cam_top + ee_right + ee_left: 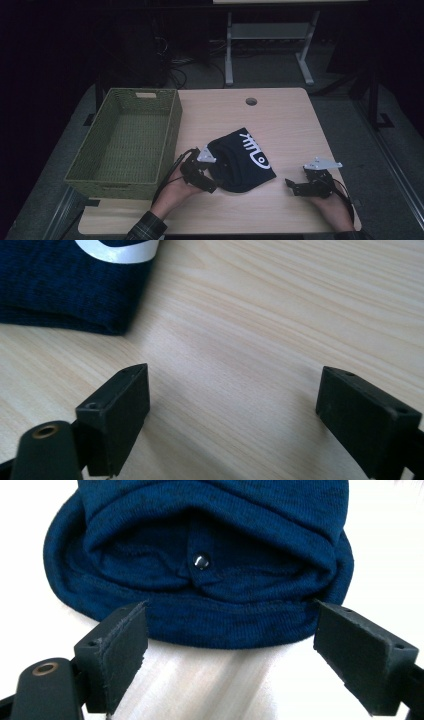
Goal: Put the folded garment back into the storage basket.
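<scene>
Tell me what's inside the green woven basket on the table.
The green woven basket looks empty: its woven floor shows bare in the high view. The near wall hides the strip of floor just behind it. The dark blue garment lies outside, on the table.

The hat (pixel 200 580) is made of matt navy knitted cloth, with a glossy metal snap (pixel 201 560). The table (pixel 280 315) is finished in smooth pale wood grain. The basket (pixel 125 145) is woven.

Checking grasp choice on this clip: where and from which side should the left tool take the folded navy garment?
Grip the rolled hem of the navy garment, coming in low from the left tool's side. That edge faces its open jaws, is thick and raised, and gapes above the snap button.
</scene>
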The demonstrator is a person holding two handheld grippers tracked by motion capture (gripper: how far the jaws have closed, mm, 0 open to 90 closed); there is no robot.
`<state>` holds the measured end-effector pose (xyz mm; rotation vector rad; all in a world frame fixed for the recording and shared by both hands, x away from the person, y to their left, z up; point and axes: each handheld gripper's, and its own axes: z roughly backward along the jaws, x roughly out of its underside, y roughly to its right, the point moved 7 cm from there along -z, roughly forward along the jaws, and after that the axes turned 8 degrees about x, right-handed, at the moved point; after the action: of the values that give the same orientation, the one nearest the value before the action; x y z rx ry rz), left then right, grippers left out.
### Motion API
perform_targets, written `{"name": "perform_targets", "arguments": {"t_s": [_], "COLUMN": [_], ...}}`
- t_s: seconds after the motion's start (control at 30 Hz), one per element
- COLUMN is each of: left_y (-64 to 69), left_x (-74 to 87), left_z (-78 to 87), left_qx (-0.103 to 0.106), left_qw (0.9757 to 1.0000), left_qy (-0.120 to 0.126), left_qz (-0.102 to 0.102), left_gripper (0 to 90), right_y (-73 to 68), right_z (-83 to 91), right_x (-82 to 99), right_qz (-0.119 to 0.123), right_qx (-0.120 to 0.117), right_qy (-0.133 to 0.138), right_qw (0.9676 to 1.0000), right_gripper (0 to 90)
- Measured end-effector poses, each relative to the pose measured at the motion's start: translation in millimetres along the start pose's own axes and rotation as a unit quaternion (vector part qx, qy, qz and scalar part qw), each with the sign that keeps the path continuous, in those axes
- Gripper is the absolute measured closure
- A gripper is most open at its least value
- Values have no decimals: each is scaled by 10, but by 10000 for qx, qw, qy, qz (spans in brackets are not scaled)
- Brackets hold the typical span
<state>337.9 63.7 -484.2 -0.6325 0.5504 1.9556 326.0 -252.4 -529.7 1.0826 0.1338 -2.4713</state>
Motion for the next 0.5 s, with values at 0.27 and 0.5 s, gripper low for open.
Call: {"name": "perform_targets", "arguments": {"t_s": [0.27,0.5], "left_y": [-104,-191], "left_x": [-104,-169], "left_z": [-13,-76], "left_qx": [-11,-33], "left_qw": [9998,9991], "left_qy": [-179,-422], "left_qz": [-9,-99], "left_gripper": [132,132], "right_y": [0,-1], "right_z": [-2,-3], "right_x": [9,9], "right_qz": [-69,-69], "right_qx": [-42,-42], "right_qy": [4,5], "right_qw": [10000,10000], "right_gripper": [129,129]}}
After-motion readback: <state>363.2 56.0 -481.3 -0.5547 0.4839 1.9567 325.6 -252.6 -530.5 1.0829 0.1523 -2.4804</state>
